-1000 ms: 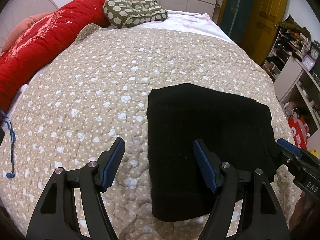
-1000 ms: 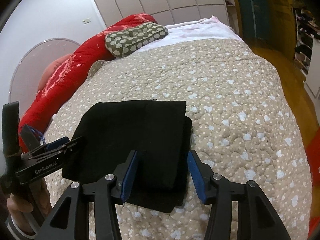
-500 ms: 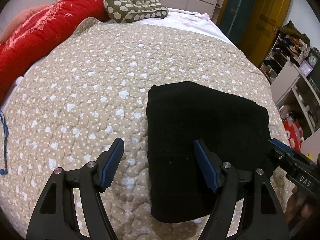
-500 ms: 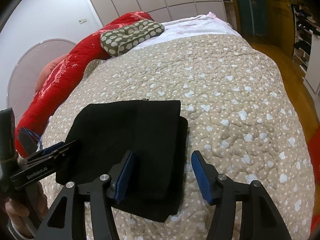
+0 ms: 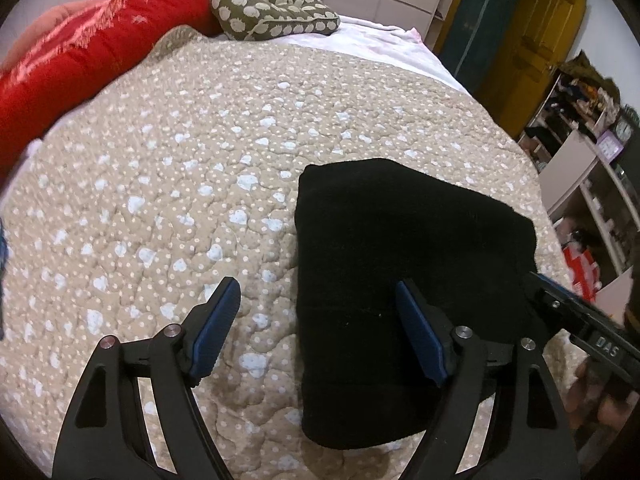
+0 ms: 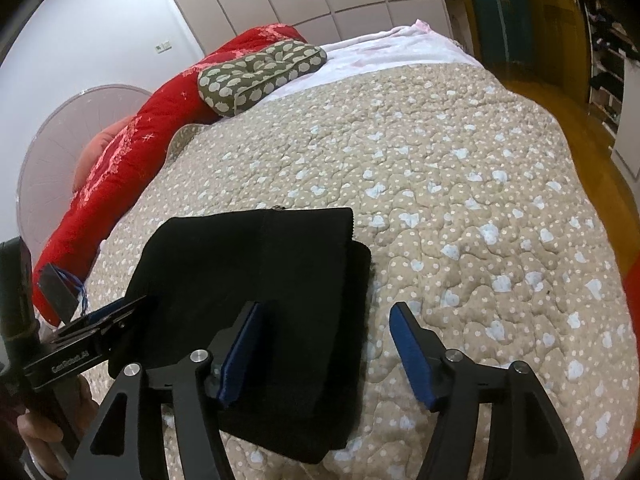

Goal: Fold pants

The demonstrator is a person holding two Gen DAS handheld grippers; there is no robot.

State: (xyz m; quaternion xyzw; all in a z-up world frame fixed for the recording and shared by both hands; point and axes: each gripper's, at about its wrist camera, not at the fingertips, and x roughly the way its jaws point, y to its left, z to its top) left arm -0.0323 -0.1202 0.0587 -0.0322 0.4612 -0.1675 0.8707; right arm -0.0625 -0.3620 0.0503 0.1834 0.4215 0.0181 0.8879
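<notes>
The black pants (image 5: 404, 248) lie folded into a compact rectangle on the beige quilted bedspread (image 5: 192, 168). They also show in the right wrist view (image 6: 256, 272), with a lower layer sticking out along the right side. My left gripper (image 5: 316, 320) is open and empty above the pants' left edge, one finger over the quilt and one over the fabric. My right gripper (image 6: 324, 340) is open and empty above the pants' right edge. Each gripper shows at the side of the other's view.
A red duvet (image 5: 80, 56) lies along the bed's left side, with a green spotted cushion (image 5: 272, 16) at the far end. Shelves (image 5: 592, 152) and a yellow door (image 5: 532, 40) stand to the right. Wooden floor (image 6: 568, 92) borders the bed's right edge.
Both grippers have drawn back and risen slightly from the folded pants, and the right one's fingers have spread wider. The pants have not moved.
</notes>
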